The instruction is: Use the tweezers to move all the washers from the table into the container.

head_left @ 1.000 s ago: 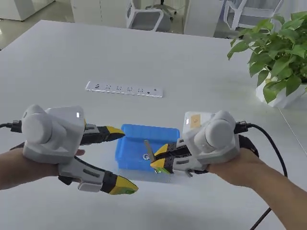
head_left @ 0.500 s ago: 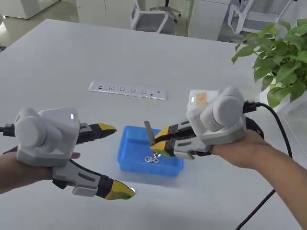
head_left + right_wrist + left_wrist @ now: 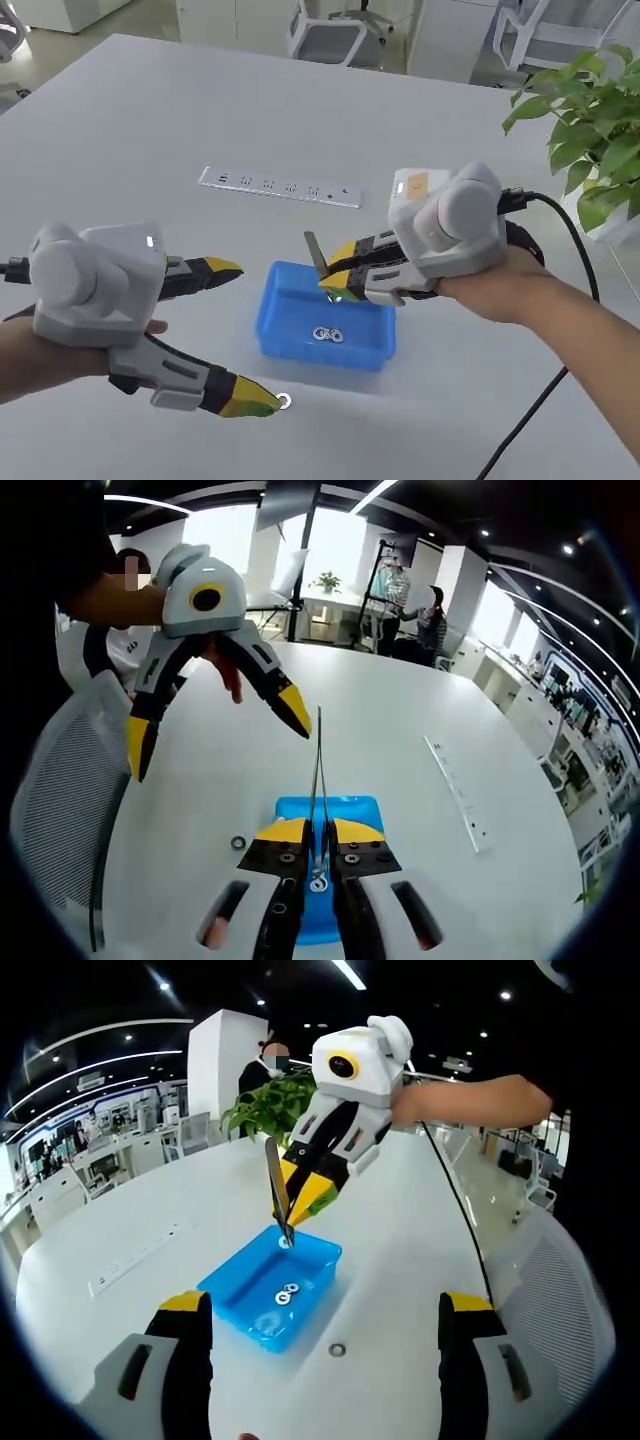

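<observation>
My right gripper (image 3: 342,284) is shut on thin metal tweezers (image 3: 314,254), held above the far rim of the blue container (image 3: 300,350). The tweezers (image 3: 318,760) run forward from between its shut jaws. Two washers (image 3: 328,335) lie side by side on the container's floor. Another washer (image 3: 284,402) lies on the white table in front of the container, right beside the lower fingertip of my left gripper (image 3: 232,335). That gripper stands open to the left of the container and holds nothing. In the left gripper view the tweezers (image 3: 278,1188) point down over the container (image 3: 240,1305).
A white power strip (image 3: 280,187) lies farther back on the table (image 3: 130,130). A potted plant (image 3: 590,130) stands at the right edge, and a black cable (image 3: 545,400) trails from my right gripper. Office chairs stand beyond the table's far edge.
My right gripper has lifted the tweezers out of the container toward its far rim. A second washer now lies in the container beside the first. The left gripper has stayed open.
</observation>
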`<move>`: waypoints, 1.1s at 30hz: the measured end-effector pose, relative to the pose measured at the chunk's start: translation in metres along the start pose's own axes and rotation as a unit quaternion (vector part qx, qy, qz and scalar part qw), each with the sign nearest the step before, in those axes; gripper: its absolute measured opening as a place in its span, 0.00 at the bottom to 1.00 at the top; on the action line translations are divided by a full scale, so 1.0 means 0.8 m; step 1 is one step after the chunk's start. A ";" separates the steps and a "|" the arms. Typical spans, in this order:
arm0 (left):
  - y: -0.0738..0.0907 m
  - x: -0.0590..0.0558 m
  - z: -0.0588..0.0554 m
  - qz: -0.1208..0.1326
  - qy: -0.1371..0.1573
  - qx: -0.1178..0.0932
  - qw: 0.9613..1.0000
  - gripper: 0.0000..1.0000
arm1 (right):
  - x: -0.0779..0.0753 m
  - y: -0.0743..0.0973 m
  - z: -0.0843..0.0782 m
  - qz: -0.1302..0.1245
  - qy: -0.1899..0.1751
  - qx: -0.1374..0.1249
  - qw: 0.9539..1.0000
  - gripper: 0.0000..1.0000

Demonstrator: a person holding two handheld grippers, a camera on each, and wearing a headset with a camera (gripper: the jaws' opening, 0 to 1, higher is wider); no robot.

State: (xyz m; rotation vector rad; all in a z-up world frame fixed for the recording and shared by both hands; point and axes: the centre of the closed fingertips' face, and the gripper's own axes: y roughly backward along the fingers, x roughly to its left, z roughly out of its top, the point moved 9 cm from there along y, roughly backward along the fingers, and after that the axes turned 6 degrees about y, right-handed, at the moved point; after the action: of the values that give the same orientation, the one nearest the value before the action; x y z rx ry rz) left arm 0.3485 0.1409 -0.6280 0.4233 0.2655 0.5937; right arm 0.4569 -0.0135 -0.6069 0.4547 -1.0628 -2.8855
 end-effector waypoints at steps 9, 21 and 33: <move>0.001 0.008 0.001 0.004 0.003 -0.002 1.000 0.99 | -0.012 -0.012 -0.011 -0.008 0.007 -0.003 1.000 0.08; -0.004 0.016 0.001 0.001 0.001 -0.001 1.000 0.99 | -0.013 -0.036 -0.033 0.004 0.000 -0.009 1.000 0.08; -0.031 0.037 0.022 -0.016 -0.040 0.004 0.999 0.74 | -0.004 -0.048 -0.049 0.018 -0.022 -0.019 0.999 0.07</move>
State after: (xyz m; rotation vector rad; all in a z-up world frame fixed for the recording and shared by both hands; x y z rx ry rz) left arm 0.3907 0.1344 -0.6272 0.4480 0.1986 0.5426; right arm 0.4737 -0.0088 -0.6592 0.3681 -1.0088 -2.8907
